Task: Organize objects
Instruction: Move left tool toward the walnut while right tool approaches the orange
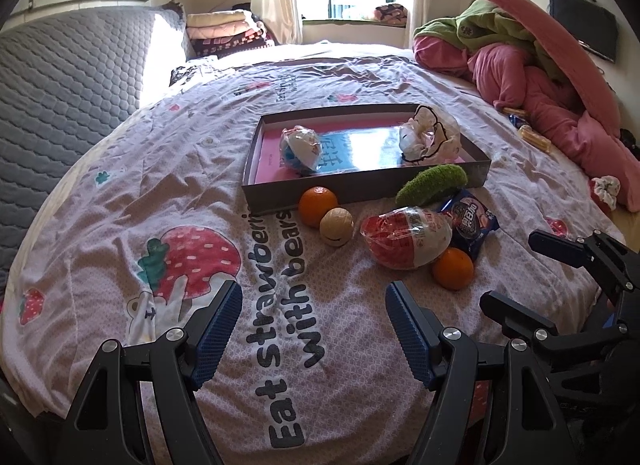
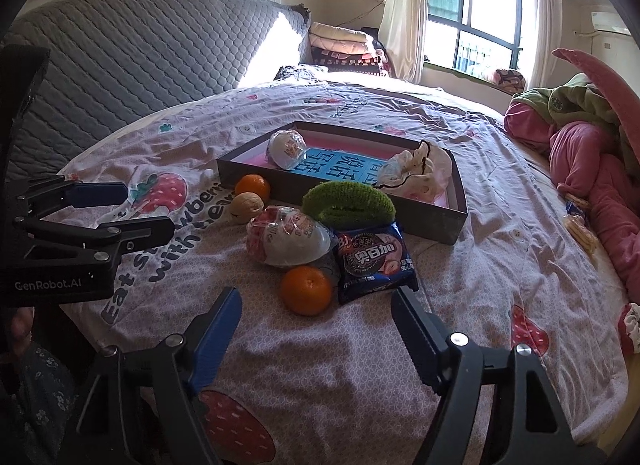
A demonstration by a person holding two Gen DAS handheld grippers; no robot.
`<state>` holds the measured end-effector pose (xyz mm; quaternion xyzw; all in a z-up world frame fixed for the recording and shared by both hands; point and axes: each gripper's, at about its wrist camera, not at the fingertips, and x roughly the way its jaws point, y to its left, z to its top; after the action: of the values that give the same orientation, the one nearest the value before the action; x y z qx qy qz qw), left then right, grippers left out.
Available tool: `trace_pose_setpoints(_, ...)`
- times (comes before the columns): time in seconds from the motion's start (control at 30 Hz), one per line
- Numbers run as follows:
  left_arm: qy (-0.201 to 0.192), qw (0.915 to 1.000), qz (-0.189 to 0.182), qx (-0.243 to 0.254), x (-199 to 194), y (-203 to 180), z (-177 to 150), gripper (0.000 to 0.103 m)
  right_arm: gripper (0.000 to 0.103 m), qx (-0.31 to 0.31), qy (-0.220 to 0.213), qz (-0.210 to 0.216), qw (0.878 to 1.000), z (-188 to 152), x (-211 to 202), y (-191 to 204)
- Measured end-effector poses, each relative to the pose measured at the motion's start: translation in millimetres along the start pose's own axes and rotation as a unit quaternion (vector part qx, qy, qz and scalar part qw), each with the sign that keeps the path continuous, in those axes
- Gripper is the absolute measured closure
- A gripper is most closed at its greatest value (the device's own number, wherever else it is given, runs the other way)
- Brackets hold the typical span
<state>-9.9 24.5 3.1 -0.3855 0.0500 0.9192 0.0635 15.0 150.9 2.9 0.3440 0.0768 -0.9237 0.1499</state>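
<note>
In your left wrist view, your left tool [image 1: 314, 297] hangs open, empty, over the bed [image 1: 120, 193]; the egg toy [image 1: 406, 237] partly hides one orange [image 1: 453, 269]. In your right wrist view, your right tool [image 2: 316, 305] gapes empty near that orange, and the box [image 2: 436, 221] wall cuts off its contents.

1. The left claw [image 1: 314, 301] hangs wide apart over the bed [image 1: 120, 193], gripping nothing.
2. A shallow box [image 1: 360, 185] holds two wrapped items.
3. Just in front of it lie two oranges [image 1: 318, 205], a walnut [image 1: 337, 226], a green sponge [image 1: 432, 184] and snack packets [image 1: 406, 237].
</note>
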Motion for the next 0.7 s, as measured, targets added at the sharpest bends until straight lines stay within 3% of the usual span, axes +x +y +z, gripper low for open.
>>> trace_pose_setpoints(0.7, 0.005, 0.9993, -0.028, -0.024, 25.4, 9.1, 2.9, 0.028, 0.038, 0.004, 0.019, 0.023, 1.0, -2.9, 17.9, 3.4)
